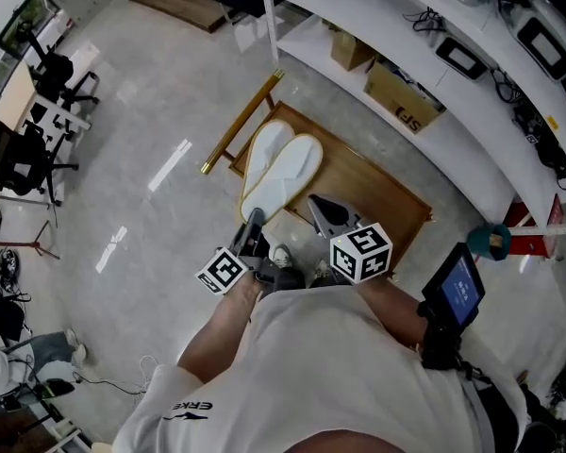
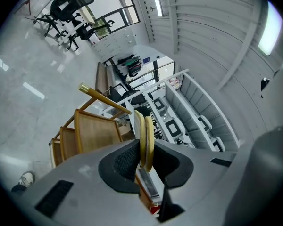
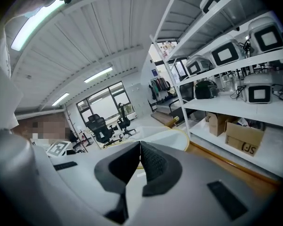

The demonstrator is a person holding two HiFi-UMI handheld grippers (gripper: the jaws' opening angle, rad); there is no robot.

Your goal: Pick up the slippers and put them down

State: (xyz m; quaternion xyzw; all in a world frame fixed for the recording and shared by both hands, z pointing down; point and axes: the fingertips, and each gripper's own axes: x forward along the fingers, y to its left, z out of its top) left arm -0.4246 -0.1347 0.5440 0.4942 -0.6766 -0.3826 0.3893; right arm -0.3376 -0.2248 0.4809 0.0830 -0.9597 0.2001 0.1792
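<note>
Slippers (image 1: 281,170): white pair with yellowish sole edges, fanned side by side at the toes and overlapping at the heels. They sit over the near-left corner of a low wooden rack (image 1: 377,192). Can't tell from above whether they touch it.

Left gripper (image 2: 145,156): jaws clamped on the heel end, both slippers sandwiched edge-on between the pads.

Right gripper (image 3: 140,147): jaws closed tip to tip with nothing between them. It sits just right of the slippers, nose towards them.

Surface and room:
- Rack stands on a glossy grey floor (image 1: 141,140) with streaks of light reflected in it.
- Brass rail (image 1: 243,123) runs along the rack's left end.
- White shelving (image 1: 424,74) is right behind the rack, with cardboard boxes (image 1: 401,97) on the bottom shelf and cabled devices higher up.
- Office chairs (image 1: 38,83) are well off to the left.
- Person's shoe (image 1: 281,255) is on the floor just below the grippers.
- Lit screen (image 1: 457,286) hangs at the person's right side.

Per-view differences:
- Head view: the only one showing both grippers, the full slipper outline and the rack top as one flat panel.
- Left gripper view: shows the grip itself, plus the rack's stepped slatted tiers from the side, which don't read from above.
- Right gripper view: shows the slippers' broad white face with its yellow rim past the closed jaws. Also the ceiling strip lights, a far window wall and boxy screen-fronted units on the upper shelves.
</note>
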